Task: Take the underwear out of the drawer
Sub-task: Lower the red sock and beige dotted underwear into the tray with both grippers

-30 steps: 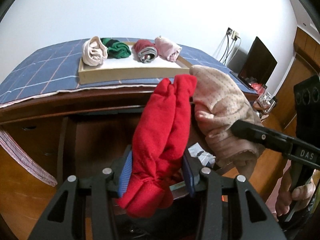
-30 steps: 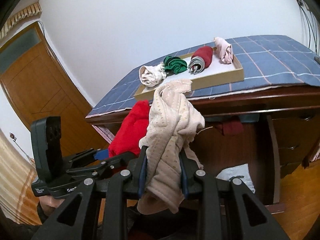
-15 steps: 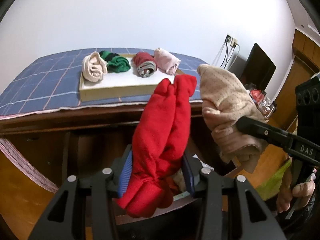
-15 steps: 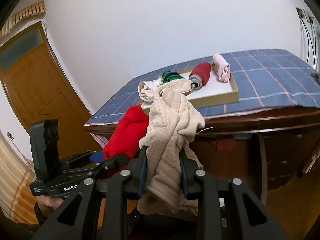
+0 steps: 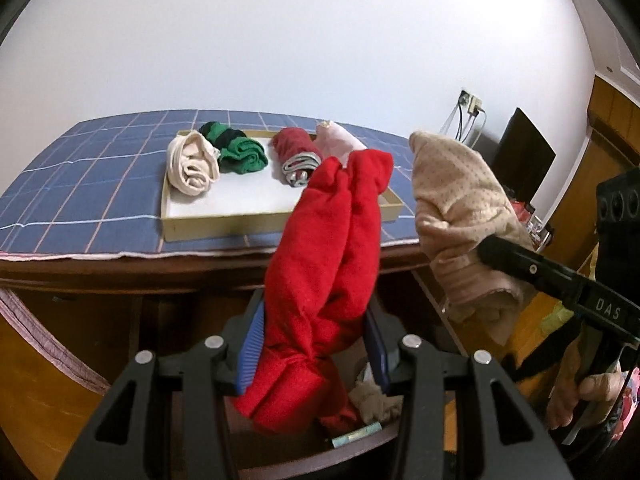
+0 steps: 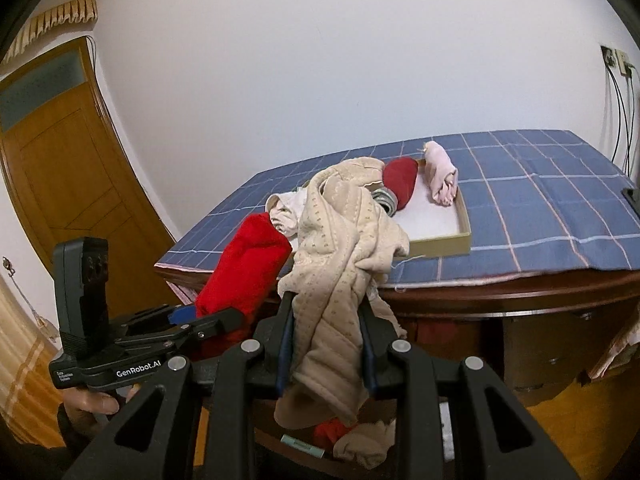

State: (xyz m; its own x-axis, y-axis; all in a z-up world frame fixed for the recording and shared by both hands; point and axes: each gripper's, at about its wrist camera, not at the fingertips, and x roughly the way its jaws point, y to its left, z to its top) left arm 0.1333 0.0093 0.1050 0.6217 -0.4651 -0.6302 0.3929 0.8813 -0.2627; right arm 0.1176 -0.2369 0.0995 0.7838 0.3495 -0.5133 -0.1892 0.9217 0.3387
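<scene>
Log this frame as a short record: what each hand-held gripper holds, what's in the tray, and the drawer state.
left hand-held gripper: shut on red underwear
right hand-held gripper: shut on beige dotted underwear
tray: on blue checked cloth; holds four rolled pieces: cream, green, red-grey, pink
drawer: open below, more garments inside
height: both pieces lifted clear of the drawer

"DAS" on right gripper [image 5: 496, 252], "GenRobot.AI" on left gripper [image 6: 224, 320], tiny txt illegible

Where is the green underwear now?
In the left wrist view, the green underwear lies in the tray on the table, between the cream roll and the red roll.
</scene>
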